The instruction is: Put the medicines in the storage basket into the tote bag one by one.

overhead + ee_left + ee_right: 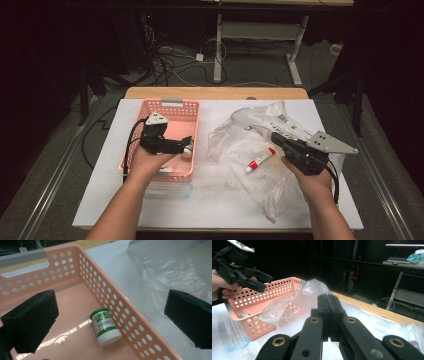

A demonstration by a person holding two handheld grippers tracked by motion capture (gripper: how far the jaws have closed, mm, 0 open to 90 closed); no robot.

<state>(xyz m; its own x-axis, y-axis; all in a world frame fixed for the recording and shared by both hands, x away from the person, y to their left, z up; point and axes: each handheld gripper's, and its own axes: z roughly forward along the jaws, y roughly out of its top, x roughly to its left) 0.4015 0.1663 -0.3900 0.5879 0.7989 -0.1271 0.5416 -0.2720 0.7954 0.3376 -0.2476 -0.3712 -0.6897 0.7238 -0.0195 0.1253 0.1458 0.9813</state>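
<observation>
A pink perforated basket (172, 107) stands on the left of the white table. A small white jar with a green lid and label (105, 327) is inside it, close to the right wall, and seems to lie on its side. My left gripper (186, 145) hovers over the basket's right part, open, with the jar below the gap between its jaws in the left gripper view (110, 315). My right gripper (328, 300) is shut with nothing seen between its jaws, above a crumpled clear plastic bag (250, 145). A red-and-white tube (260, 160) lies on the bag.
A clear bluish plastic piece (170, 189) lies in front of the basket. The bag covers most of the table's right half. A wooden strip (215, 93) runs along the far edge. Cables and a desk frame are on the floor beyond.
</observation>
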